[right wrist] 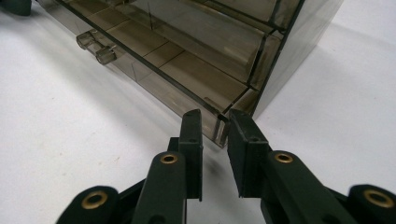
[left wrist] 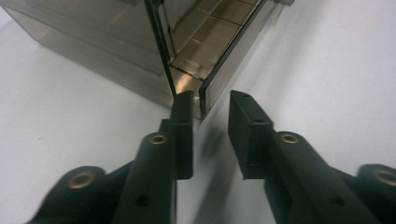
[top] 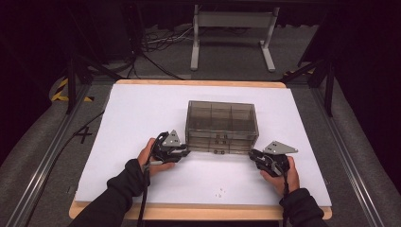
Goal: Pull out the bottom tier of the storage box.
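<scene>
Both forearms wear dark sleeves. The left gripper (top: 186, 152) and right gripper (top: 251, 153) are black, each topped by a grey three-cornered plate, with a black cable trailing toward 6 o'clock. Brass-ringed screw holes dot the black jaws.

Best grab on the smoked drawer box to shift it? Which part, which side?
Take the drawer box by its two front bottom corners, one claw each, coming low from the person's side. Left claw and right claw are open astride those corner edges. The thin walls fit between the jaws; the front knobs look too small.
</scene>
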The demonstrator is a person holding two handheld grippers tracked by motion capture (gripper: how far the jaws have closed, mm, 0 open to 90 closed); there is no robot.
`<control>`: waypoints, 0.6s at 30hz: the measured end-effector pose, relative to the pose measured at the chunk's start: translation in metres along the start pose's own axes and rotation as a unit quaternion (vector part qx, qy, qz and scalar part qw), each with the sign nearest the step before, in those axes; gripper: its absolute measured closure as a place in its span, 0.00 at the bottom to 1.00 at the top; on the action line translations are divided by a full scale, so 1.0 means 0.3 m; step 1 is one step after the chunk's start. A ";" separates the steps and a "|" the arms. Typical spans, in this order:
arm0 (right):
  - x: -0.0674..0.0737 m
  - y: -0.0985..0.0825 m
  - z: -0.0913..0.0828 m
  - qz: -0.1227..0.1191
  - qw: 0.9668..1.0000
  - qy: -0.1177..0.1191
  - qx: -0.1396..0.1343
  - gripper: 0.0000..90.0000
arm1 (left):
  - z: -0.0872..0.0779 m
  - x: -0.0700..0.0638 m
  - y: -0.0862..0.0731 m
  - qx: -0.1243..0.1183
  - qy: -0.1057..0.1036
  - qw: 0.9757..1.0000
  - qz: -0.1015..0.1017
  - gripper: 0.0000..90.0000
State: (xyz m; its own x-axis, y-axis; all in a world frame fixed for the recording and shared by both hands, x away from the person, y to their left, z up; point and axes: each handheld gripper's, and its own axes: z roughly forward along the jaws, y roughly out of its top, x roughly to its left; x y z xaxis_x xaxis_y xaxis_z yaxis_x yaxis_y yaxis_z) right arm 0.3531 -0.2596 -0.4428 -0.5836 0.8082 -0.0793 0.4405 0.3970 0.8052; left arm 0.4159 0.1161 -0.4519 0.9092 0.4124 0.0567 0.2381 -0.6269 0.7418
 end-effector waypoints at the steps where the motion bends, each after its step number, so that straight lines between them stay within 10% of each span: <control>1: 0.000 0.000 -0.001 -0.001 1.000 0.001 0.000 0.85 | 0.001 0.001 -0.001 0.003 -0.001 1.000 0.002 0.83; 18: -0.005 0.007 -0.019 -0.035 0.999 0.017 0.024 0.91 | -0.009 0.006 -0.005 0.017 -0.018 0.999 0.021 0.95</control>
State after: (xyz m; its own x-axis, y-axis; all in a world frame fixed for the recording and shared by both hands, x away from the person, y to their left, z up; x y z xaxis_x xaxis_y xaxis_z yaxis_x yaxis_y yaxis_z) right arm 0.3511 -0.2625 -0.4376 -0.6363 0.7631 -0.1132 0.4294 0.4722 0.7698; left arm 0.4162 0.1196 -0.4510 0.9303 0.3616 0.0617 0.2112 -0.6657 0.7157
